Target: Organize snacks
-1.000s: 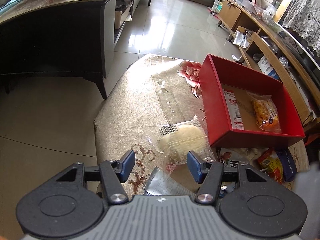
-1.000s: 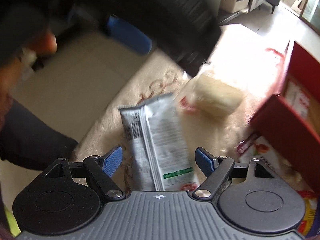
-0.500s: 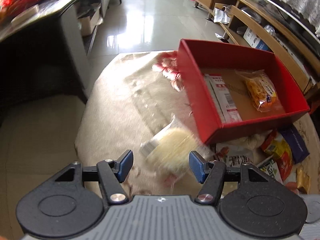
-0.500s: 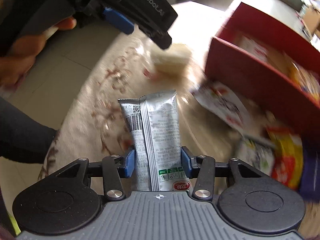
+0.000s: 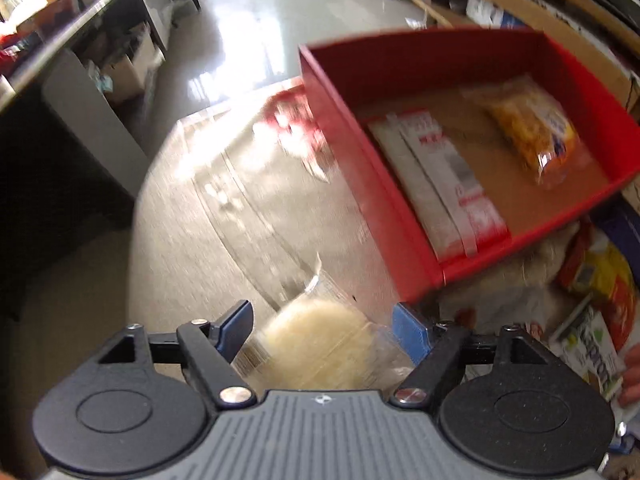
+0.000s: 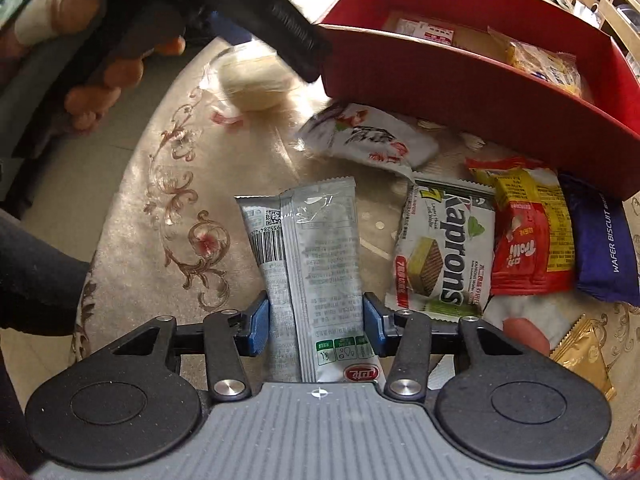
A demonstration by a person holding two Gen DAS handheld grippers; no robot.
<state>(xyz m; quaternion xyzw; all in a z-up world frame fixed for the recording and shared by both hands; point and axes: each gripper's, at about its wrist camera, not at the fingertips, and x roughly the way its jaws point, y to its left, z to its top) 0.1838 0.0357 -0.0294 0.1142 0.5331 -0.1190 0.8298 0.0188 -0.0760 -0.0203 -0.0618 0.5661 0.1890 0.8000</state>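
The grey packet (image 6: 310, 264) is squeezed between the two blue pads of the right gripper (image 6: 316, 322). It sticks out forward, up off the table (image 6: 132, 184), and only its lower part is held. The red box (image 6: 460, 92) is a little way ahead and to the right. Two snacks are in it already, a white pack (image 5: 436, 184) and a yellow bag (image 5: 532, 136).

The left gripper (image 5: 324, 326) is low over the pale bun (image 5: 316, 350), which sits in a clear wrapper. Its fingers are wide, one on each side of the bun, and they don't look like they are pinching it. The bun lies on the table right beside the box's near corner.

More snacks wait on the table in front of the box: a flowery packet (image 6: 368, 136), a Kaprons wafer (image 6: 444, 252), a red and yellow bag (image 6: 528, 236) and a blue biscuit pack (image 6: 604, 248).

I think the grey packet could slip, because it is shiny and floppy and held near one end. The bun is soft, so a hard squeeze might squash it. The left gripper is close to the box wall and may bump it. The two grippers might also knock together on the way to the box.
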